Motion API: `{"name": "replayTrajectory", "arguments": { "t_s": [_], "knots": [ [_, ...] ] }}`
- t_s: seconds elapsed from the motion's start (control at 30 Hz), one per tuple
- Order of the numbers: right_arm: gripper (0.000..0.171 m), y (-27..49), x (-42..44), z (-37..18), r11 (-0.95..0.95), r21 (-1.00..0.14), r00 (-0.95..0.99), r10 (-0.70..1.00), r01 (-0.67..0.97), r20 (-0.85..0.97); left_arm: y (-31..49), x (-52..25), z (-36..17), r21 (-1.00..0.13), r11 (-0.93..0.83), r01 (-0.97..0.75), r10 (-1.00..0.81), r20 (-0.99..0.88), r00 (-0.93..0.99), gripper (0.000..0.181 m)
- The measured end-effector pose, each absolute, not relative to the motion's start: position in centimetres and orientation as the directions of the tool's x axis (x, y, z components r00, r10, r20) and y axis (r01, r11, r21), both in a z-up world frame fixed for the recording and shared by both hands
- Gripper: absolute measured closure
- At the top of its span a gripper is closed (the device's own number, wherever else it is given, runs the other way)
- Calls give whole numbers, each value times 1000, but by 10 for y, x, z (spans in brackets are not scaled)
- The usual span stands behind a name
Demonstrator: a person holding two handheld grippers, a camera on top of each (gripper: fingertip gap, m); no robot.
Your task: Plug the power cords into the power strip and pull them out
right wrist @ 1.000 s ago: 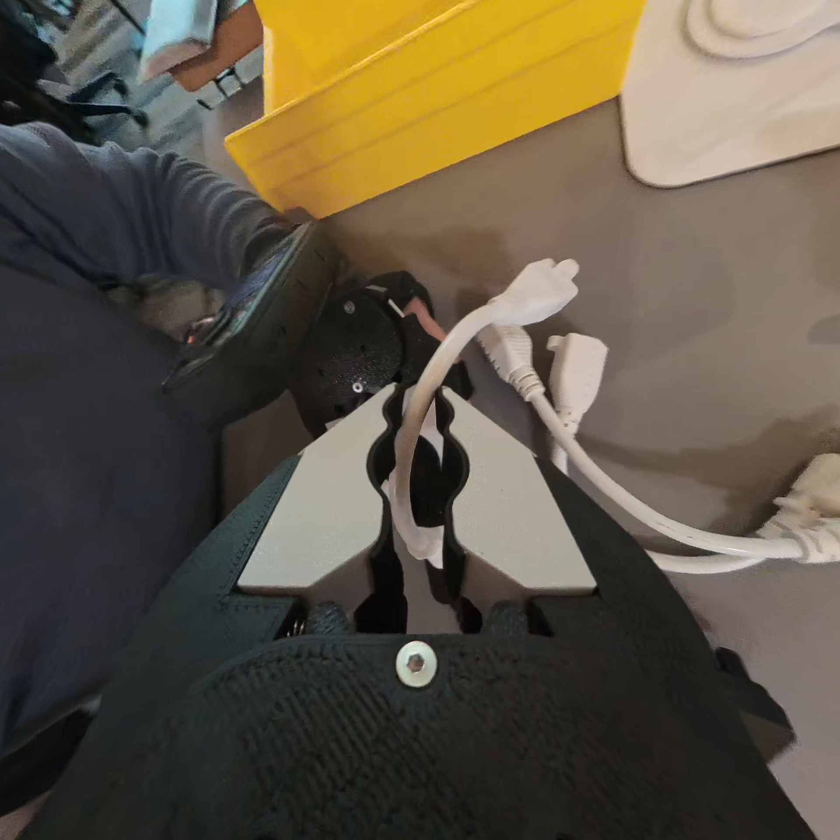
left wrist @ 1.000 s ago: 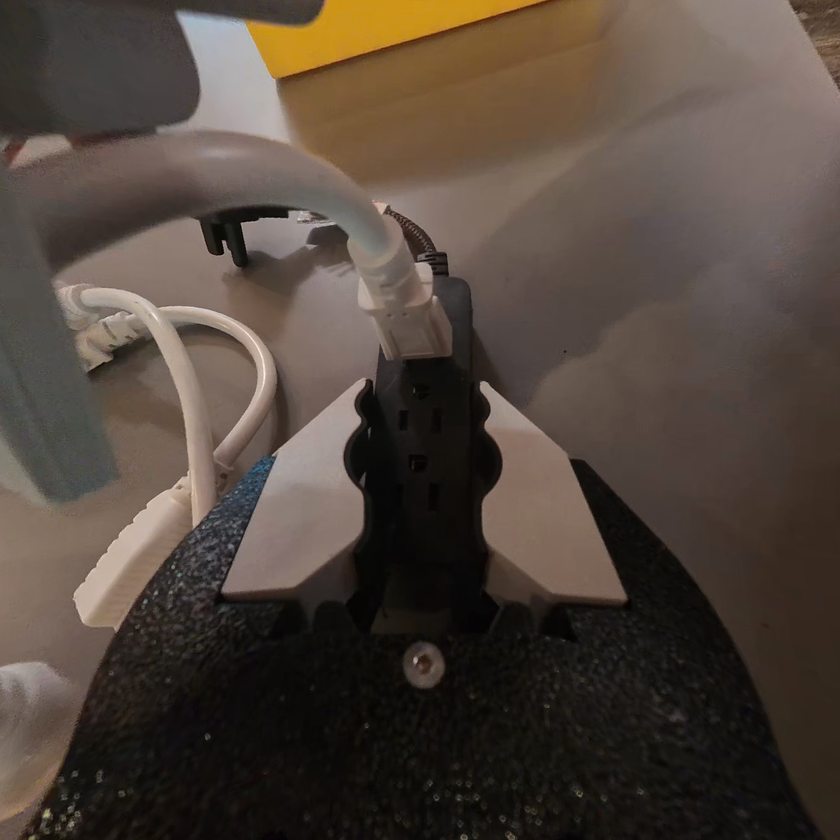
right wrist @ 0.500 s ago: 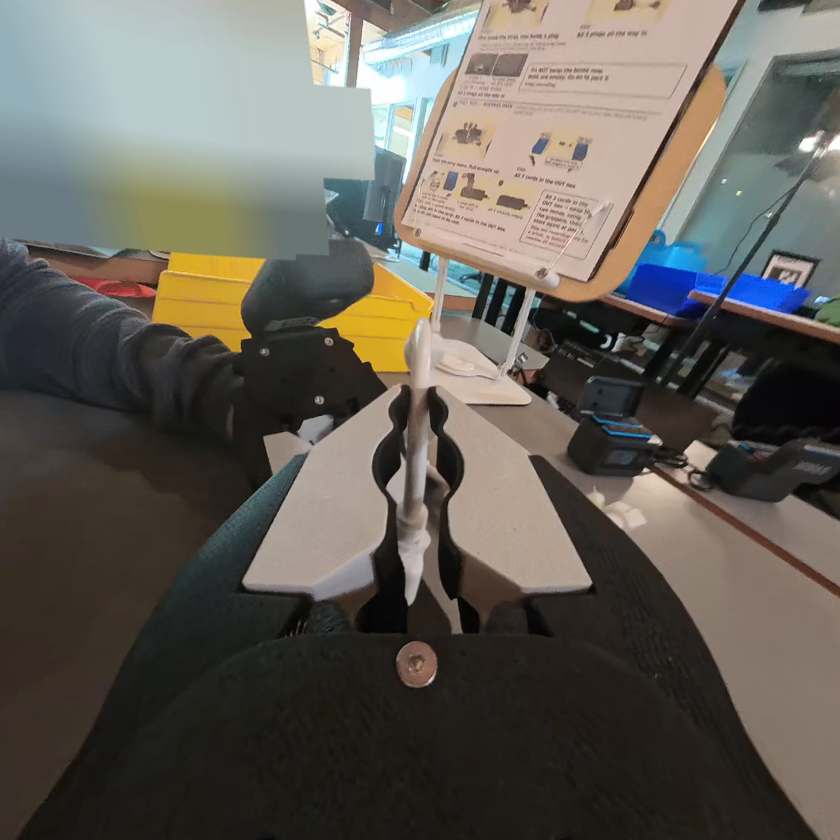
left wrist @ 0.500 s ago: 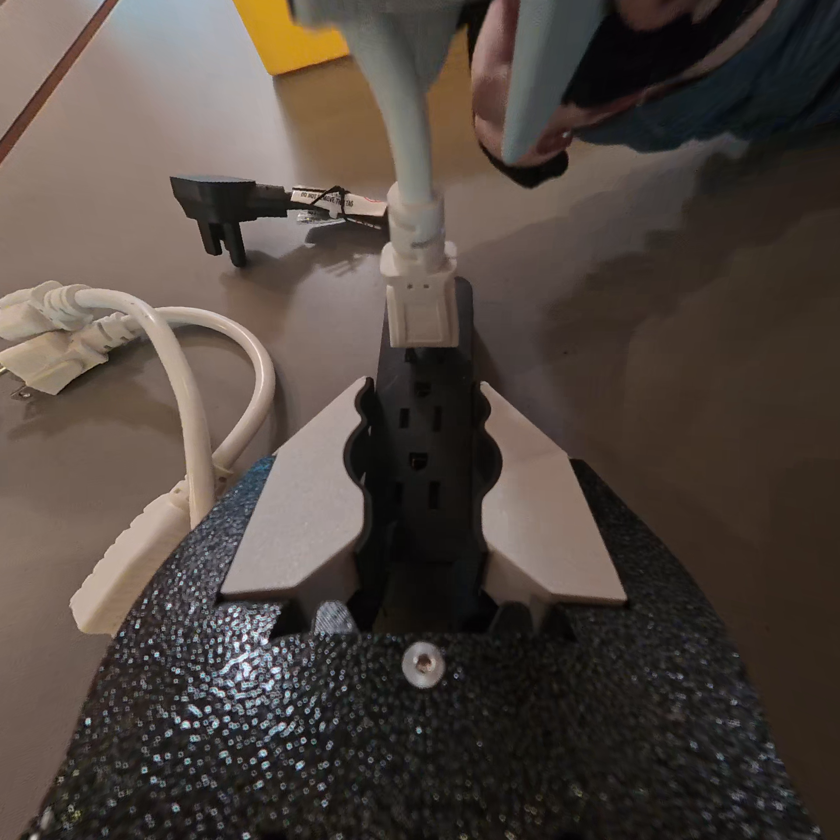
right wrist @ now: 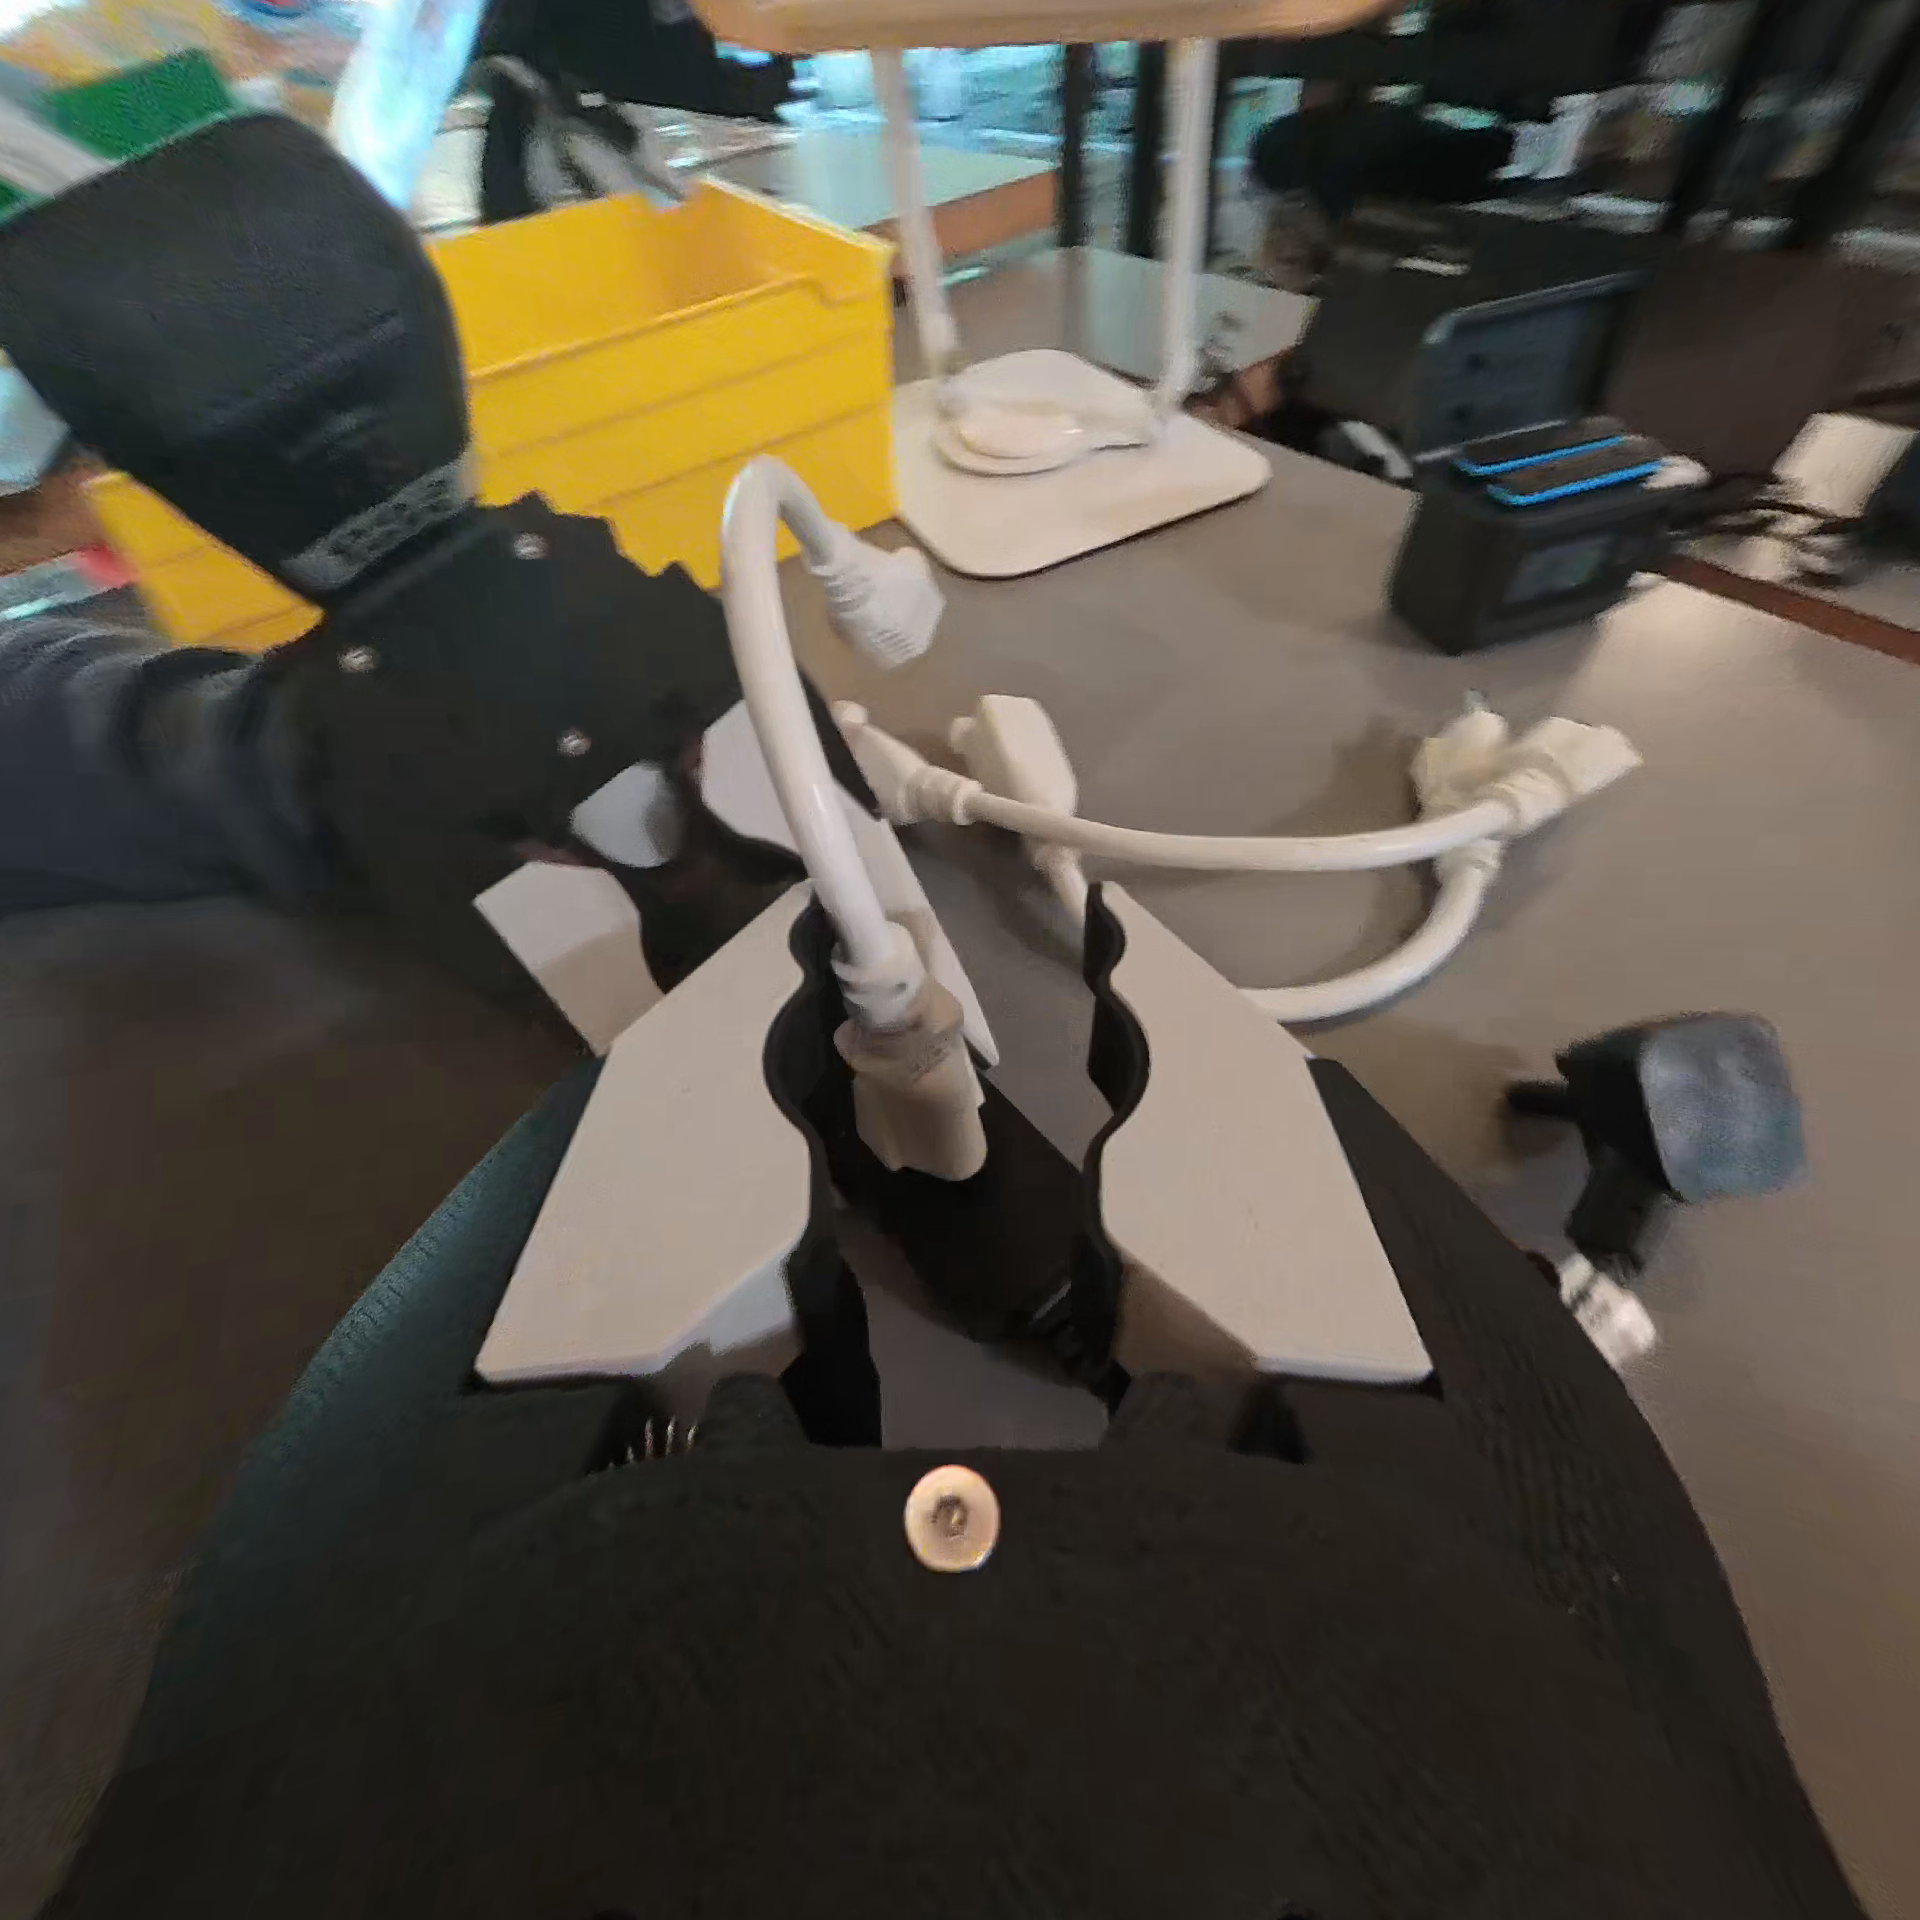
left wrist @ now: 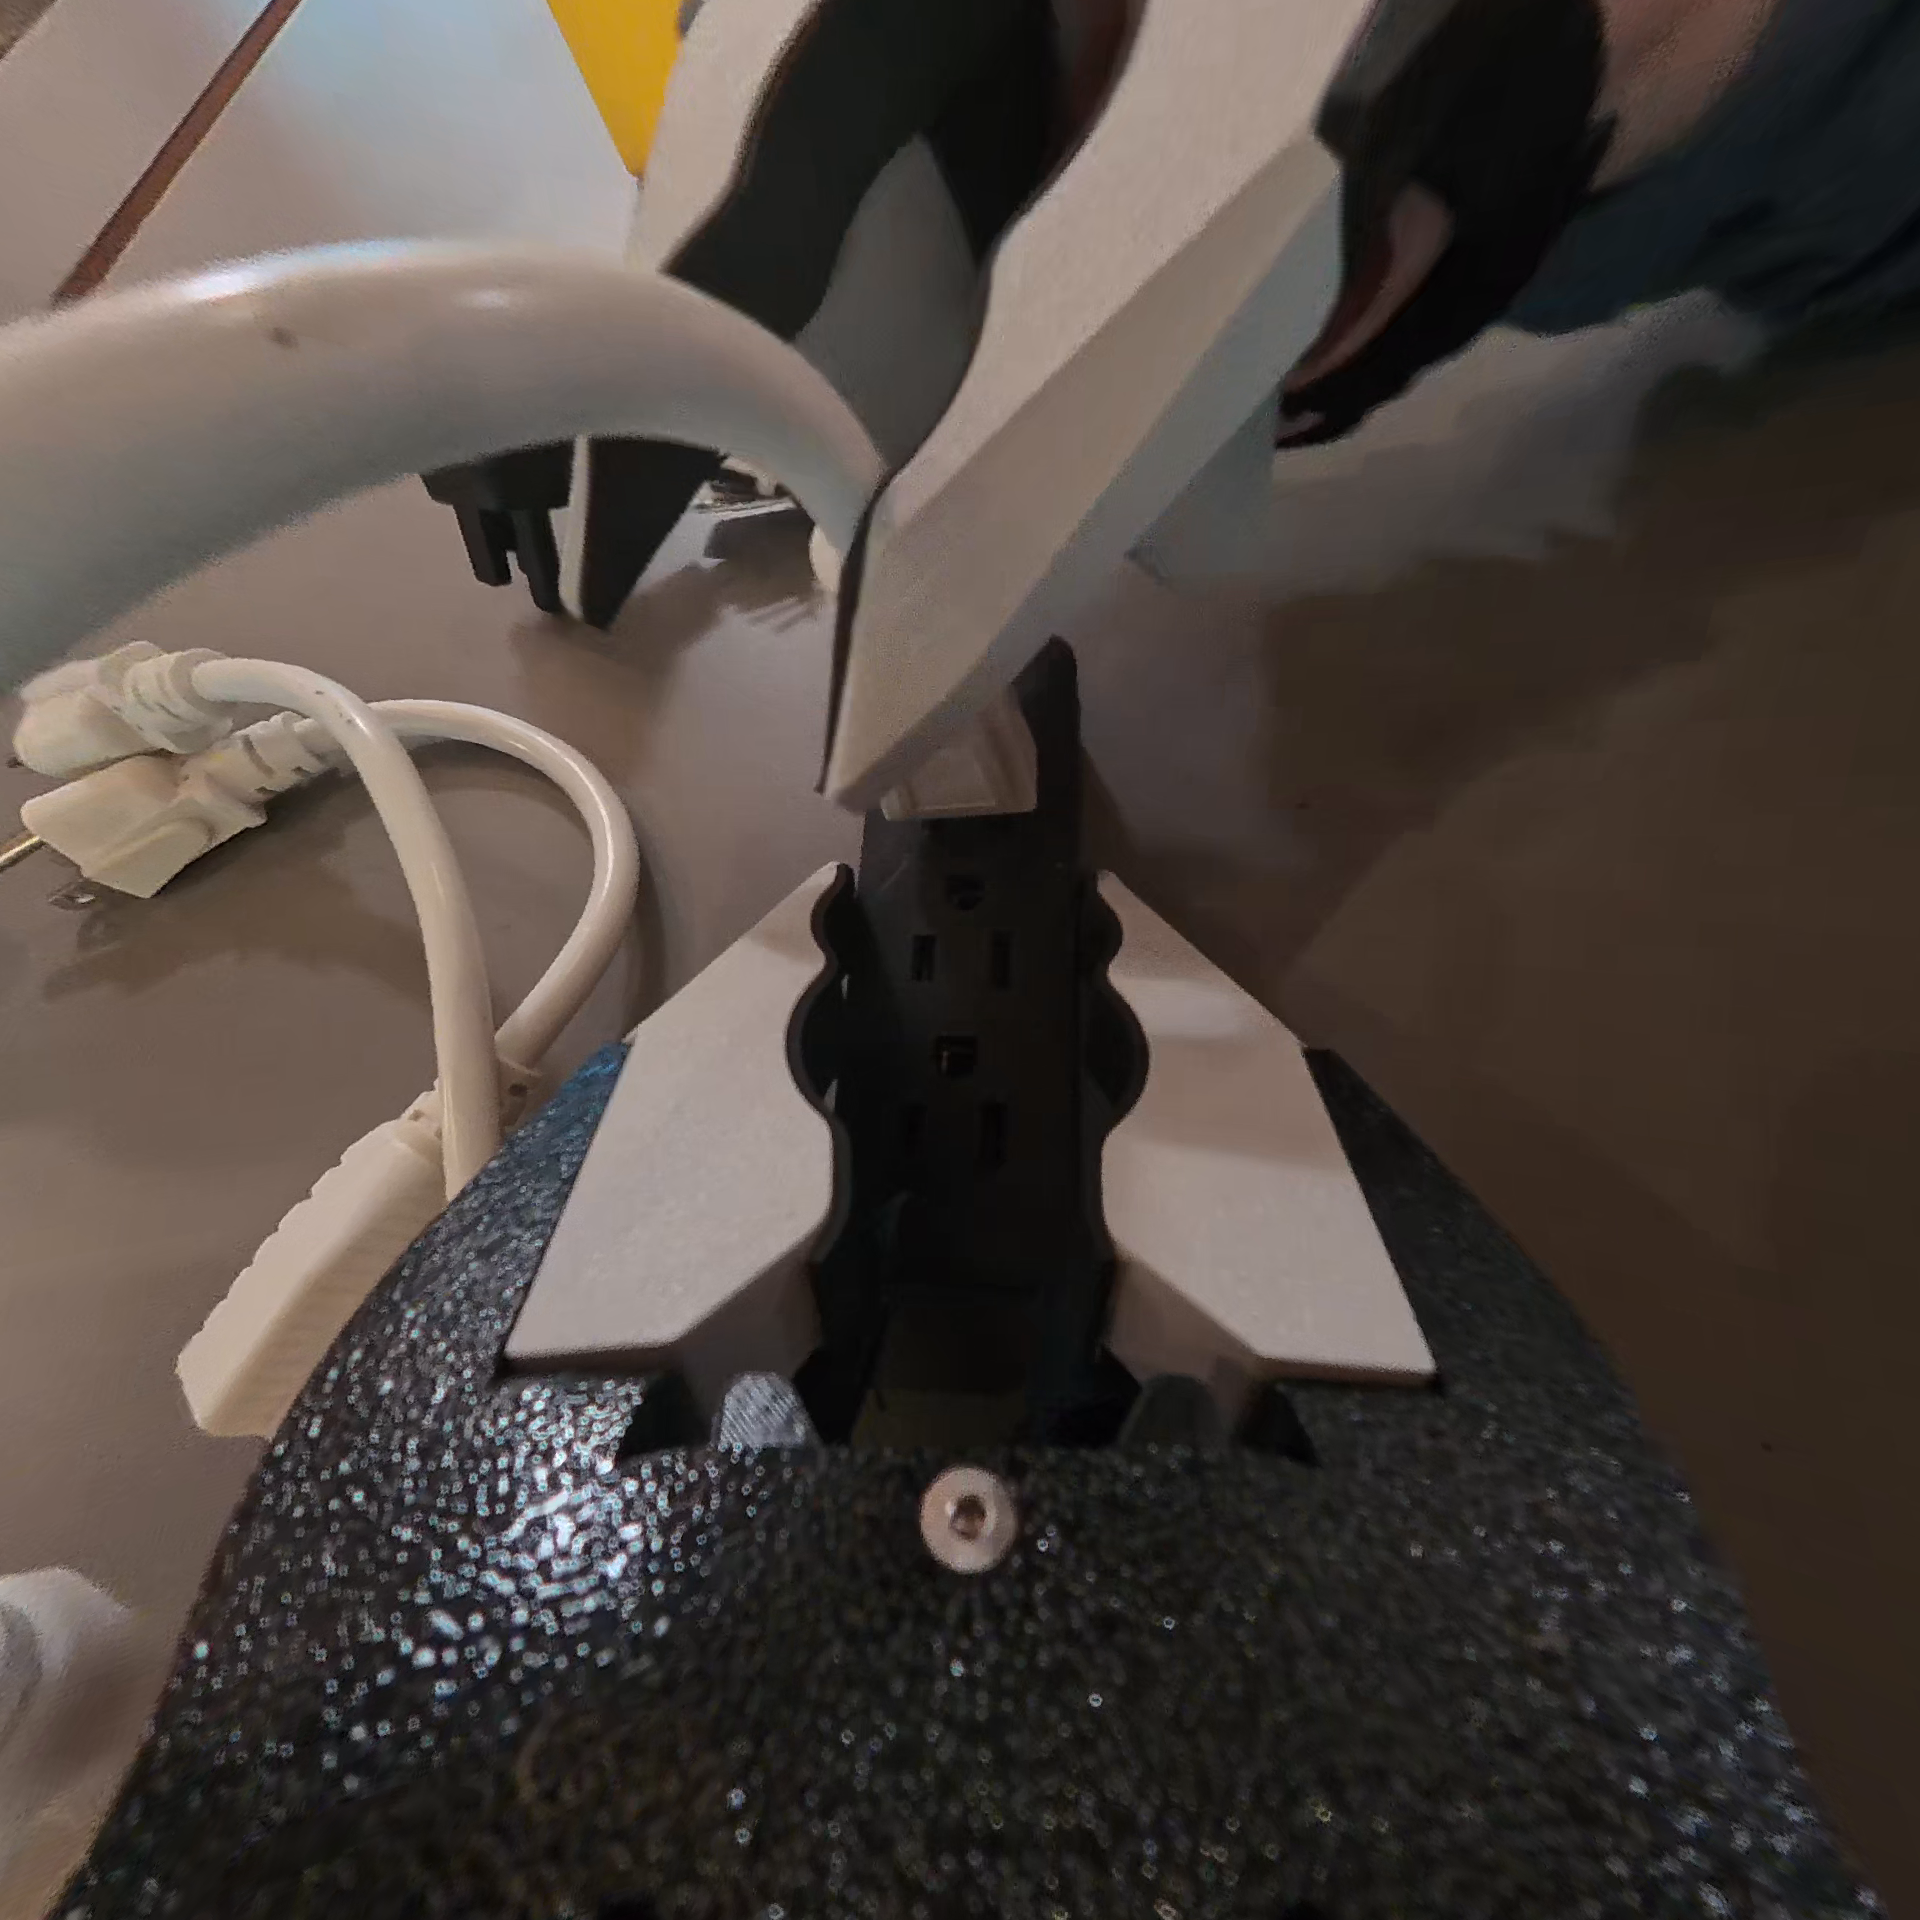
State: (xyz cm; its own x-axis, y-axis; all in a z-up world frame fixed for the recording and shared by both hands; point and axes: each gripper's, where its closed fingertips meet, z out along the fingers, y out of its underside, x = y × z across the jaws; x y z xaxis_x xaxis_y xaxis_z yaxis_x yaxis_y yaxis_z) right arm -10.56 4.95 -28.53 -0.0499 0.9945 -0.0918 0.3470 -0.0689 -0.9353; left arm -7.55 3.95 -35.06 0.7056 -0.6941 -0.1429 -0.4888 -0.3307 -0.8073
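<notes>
My left gripper (left wrist: pixel 966 935) is shut on the black power strip (left wrist: pixel 961 1049), which lies between its fingers on the table. A white plug (left wrist: pixel 966 774) sits in the strip's far outlet, and its white cord (left wrist: pixel 416 343) arcs up and to the left. In the right wrist view, my right gripper (right wrist: pixel 951 935) is open with its jaws on either side of that plug (right wrist: pixel 914 1081), which lies nearer the left finger. The strip (right wrist: pixel 987 1226) lies under it. The left gripper (right wrist: pixel 582 707) shows at the left, held by a gloved hand.
More white cords (right wrist: pixel 1195 842) lie loose on the grey table (right wrist: pixel 1558 831). The strip's own black plug (right wrist: pixel 1662 1122) lies at the right. A yellow bin (right wrist: pixel 665 343), a white stand base (right wrist: pixel 1081 478) and a black case (right wrist: pixel 1527 530) stand behind. The gap from one gripper's tips to the other's is roughly 7 cm. The black case (right wrist: pixel 1527 530) is about 25 cm from both grippers' fingertips.
My right gripper let go of the white cord, swung down over the far end of the strip and opened around the plug. The cord now bends to the left. The left gripper held still.
</notes>
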Motion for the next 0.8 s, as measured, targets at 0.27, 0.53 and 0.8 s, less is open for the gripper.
{"name": "replayTrajectory", "arguments": {
  "t_s": [0.27, 0.53, 0.8],
  "knots": [
    [153, 56, -100, -279, 63, -961, 327, 932, 269, 153, 46, -76, -351, -805, -424, -414, -527, -153, 836, 139],
    [156, 61, -98, -281, 172, -939, 366, 888, 298, 279, 46, -76, -351, -806, -432, -404, -516, -146, 844, 139],
    [156, 60, -97, -283, 156, -941, 348, 901, 301, 260, 47, -76, -351, -806, -436, -400, -513, -142, 847, 139]
  ]
}}
